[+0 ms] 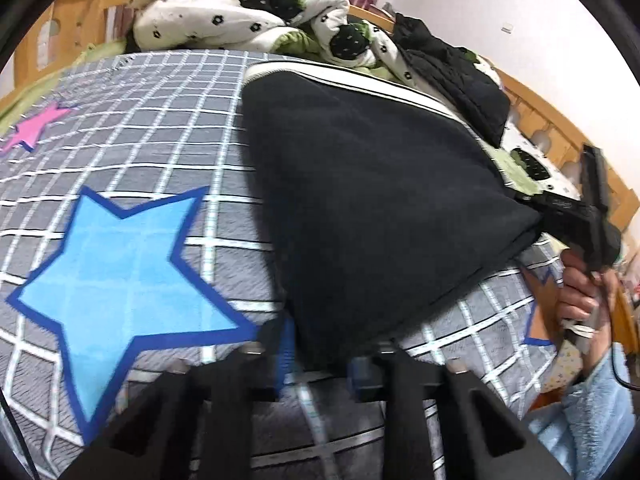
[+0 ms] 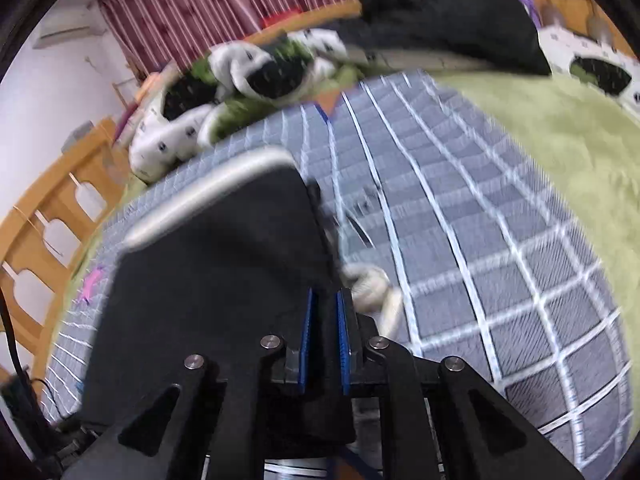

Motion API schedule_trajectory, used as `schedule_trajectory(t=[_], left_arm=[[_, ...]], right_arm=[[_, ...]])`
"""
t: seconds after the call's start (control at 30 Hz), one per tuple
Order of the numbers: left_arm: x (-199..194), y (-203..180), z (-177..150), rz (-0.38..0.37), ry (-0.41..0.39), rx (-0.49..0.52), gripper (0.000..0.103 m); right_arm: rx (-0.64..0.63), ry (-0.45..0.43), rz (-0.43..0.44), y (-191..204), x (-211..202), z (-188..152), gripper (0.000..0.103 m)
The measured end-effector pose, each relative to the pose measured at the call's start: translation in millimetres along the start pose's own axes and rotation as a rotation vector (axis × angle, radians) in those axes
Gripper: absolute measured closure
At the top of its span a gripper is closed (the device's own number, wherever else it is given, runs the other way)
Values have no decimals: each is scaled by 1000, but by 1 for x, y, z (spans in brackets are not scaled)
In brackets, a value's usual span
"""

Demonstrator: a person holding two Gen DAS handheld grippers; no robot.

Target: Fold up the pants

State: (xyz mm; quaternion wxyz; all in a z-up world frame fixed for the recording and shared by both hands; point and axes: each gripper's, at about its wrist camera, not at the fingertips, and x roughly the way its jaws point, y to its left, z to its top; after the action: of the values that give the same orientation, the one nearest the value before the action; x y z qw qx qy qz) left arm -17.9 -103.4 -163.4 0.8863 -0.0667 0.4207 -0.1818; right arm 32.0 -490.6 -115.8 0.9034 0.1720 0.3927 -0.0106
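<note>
On the bed, over a grey quilted bedspread with a white grid and star appliqués: folded black fleece pants with a white side stripe, spread flat across the middle and reaching from the near edge toward the far side. Near corner of the garment clamped between the blue-padded jaws of the left gripper, fabric filling the gap. Opposite corner pinched by the right gripper, jaws drawn narrow on a thin fold of the black cloth (blue pads visible on both sides of the fold). Same right gripper seen from the left wrist view at the garment's right corner, held by a hand in a pale blue fuzzy sleeve. White drawstring cord lying just beside the pinched corner, on the bedspread. Large light-blue star with dark-blue outline left of the pants; small pink star farther away. Rumpled white-and-green duvet with black patches and a dark jacket heaped at the far side. Wooden bed frame and striped maroon curtain beyond.
</note>
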Motion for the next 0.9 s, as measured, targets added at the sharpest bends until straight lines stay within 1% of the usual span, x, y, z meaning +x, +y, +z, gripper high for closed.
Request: schedule_trajectory(t=[0.07,0.1,0.13,0.2,0.23,0.27,0.3,0.33,0.4,0.43,0.5,0.57,0.6,0.63,0.67,0.77,0.83,0.9], left_arm=[[-1,0,-3,26,4,14,88],[0,-1,-3,24,7,9,88],[-2,1,-3,13,6,5,84],[-7,5,0,-5,24,1,81],[-11,7,1,-18,33,-4,76],[-17,11,2,-26,36,-11,71],[-24,14,2,-34,28,-16,64],[-32,19,1,-45,16,-19,58],[-42,23,1,-63,17,-16,53],[-46,24,2,-69,19,-18,50],[-60,30,7,-62,-16,-31,44],[-72,36,19,-86,-59,-45,40],[-74,40,25,-81,-71,-62,37],[-75,43,33,-75,-80,-78,37],[-74,44,44,-80,-85,-86,37],[-54,44,78,-62,-86,-76,37],[-26,43,99,-47,-49,-87,37],[3,47,113,-56,-5,-122,37]], right_arm=[[4,-8,29,-5,-5,-4,91],[4,-6,33,-5,-7,-5,91],[-1,-6,28,-4,-8,-6,90],[-39,-10,-16,1,-8,-10,88],[-67,-17,-45,6,-9,-10,87],[-87,-19,-62,10,-12,-10,84],[-107,-20,-75,15,-16,-9,81],[-114,-26,-79,14,-21,-9,72],[-120,-41,-71,17,-29,-5,58],[-117,-61,-54,19,-34,-1,55],[-110,-77,-40,24,-39,9,50],[-118,-65,-27,33,-36,24,47],[-136,-54,-27,39,-32,32,46],[-154,-43,-30,45,-27,38,43],[-180,-23,-34,50,-19,46,41],[-215,35,-64,56,8,62,41],[-216,89,-71,53,32,71,41],[-202,137,-94,46,52,73,41]])
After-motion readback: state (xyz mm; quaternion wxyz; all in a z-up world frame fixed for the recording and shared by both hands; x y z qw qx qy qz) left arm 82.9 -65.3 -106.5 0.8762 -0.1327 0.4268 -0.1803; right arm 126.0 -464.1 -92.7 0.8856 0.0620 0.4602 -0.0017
